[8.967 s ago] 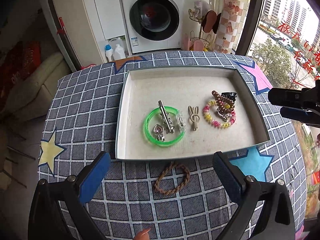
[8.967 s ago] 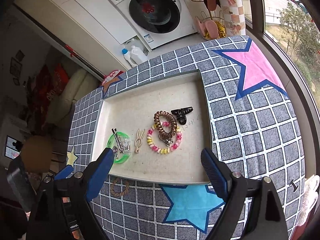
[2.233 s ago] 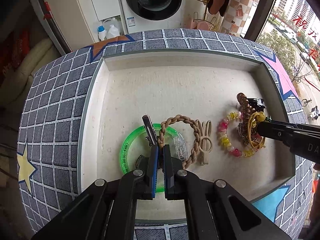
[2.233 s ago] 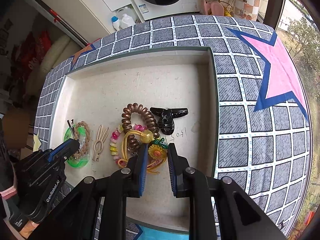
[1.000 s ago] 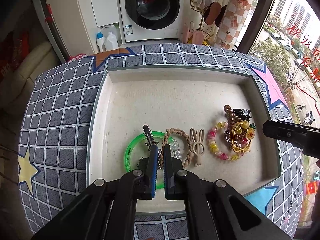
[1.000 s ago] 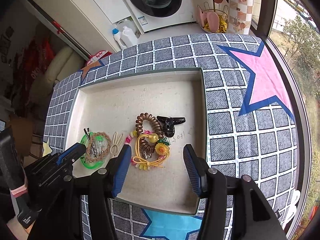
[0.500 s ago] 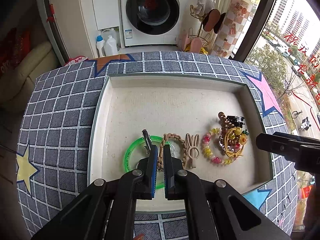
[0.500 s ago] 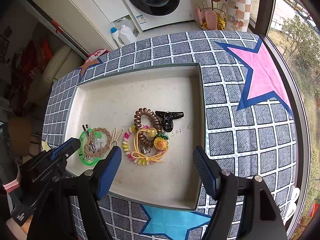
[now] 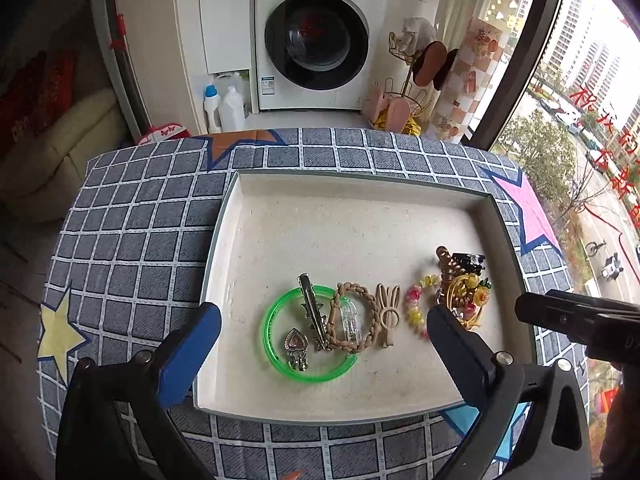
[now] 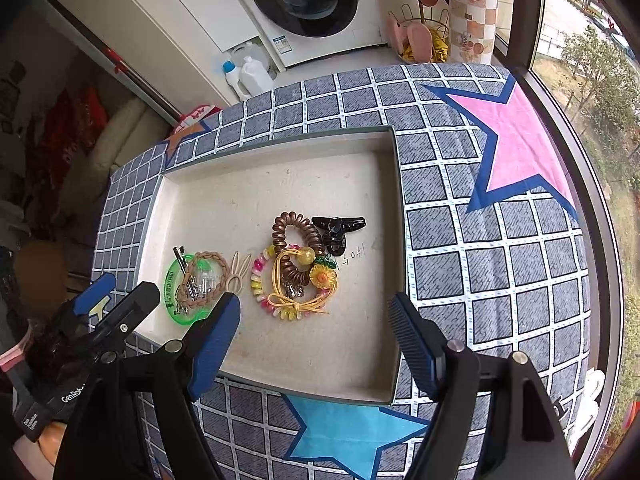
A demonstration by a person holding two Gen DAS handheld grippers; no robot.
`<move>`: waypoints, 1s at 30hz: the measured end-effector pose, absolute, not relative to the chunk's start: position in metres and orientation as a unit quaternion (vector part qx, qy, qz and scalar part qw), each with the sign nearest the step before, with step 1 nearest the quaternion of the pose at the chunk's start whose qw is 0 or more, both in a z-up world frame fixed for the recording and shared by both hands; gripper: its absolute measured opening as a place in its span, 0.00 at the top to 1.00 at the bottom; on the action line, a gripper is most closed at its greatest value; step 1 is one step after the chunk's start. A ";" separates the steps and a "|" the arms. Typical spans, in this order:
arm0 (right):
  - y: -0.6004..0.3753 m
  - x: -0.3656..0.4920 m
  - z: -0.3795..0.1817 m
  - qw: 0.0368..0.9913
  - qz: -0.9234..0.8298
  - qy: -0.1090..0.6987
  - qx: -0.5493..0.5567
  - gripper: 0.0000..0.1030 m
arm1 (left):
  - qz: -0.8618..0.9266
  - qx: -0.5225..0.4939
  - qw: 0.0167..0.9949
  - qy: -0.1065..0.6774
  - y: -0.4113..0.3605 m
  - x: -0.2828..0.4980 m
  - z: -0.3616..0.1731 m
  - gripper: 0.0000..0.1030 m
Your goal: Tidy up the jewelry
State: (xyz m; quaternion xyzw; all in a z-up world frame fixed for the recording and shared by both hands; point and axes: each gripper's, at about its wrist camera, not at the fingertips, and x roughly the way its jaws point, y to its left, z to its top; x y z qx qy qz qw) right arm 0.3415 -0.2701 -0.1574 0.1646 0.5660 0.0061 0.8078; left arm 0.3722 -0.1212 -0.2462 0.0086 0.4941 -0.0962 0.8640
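Observation:
A shallow cream tray [image 9: 352, 216] [image 10: 280, 176] lies on the checked tablecloth. In it lie a green bangle [image 9: 276, 356] [image 10: 172, 284], a silver clip [image 9: 312, 312], a heart pendant [image 9: 296, 344], a braided brown hair tie [image 9: 372, 312] [image 10: 208, 258] and a beige rabbit clip [image 9: 388, 316] [image 10: 238, 270]. To the right lie a bead bracelet [image 9: 416, 308] [image 10: 258, 280], a brown coil tie [image 10: 292, 232], a yellow flower tie [image 10: 320, 276] and a black claw clip [image 10: 338, 228]. My left gripper [image 9: 320, 344] is open and empty above the tray's near edge. My right gripper [image 10: 316, 340] is open and empty.
The table carries a grey checked cloth with coloured stars [image 10: 516, 148]. Beyond it stand a washing machine [image 9: 320, 36], detergent bottles [image 9: 224, 104] and a slipper rack [image 9: 404, 96]. A window [image 9: 580, 80] is on the right.
My left gripper has opened and let go of the braided hair tie, which now lies over the green bangle. Both grippers have drawn back from the tray; the right one opened earlier.

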 end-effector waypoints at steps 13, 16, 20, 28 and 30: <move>-0.261 0.316 -0.163 0.804 -0.007 0.578 0.139 0.20 | -0.045 0.053 0.865 0.497 -0.165 0.385 -0.374 0.00; -0.258 0.304 -0.162 0.810 -0.015 0.571 0.132 0.02 | -0.045 0.052 0.861 0.504 -0.174 0.385 -0.402 0.00; -0.254 0.284 -0.157 0.820 -0.025 0.558 0.124 0.00 | -0.047 0.047 0.859 0.508 -0.190 0.381 -0.434 0.00; -0.240 0.239 -0.147 0.825 -0.036 0.555 0.105 0.00 | -0.052 0.035 0.857 0.512 -0.223 0.367 -0.487 0.00; -0.238 0.228 -0.144 0.823 -0.036 0.556 0.106 0.00 | -0.051 0.034 0.856 0.513 -0.230 0.364 -0.501 0.00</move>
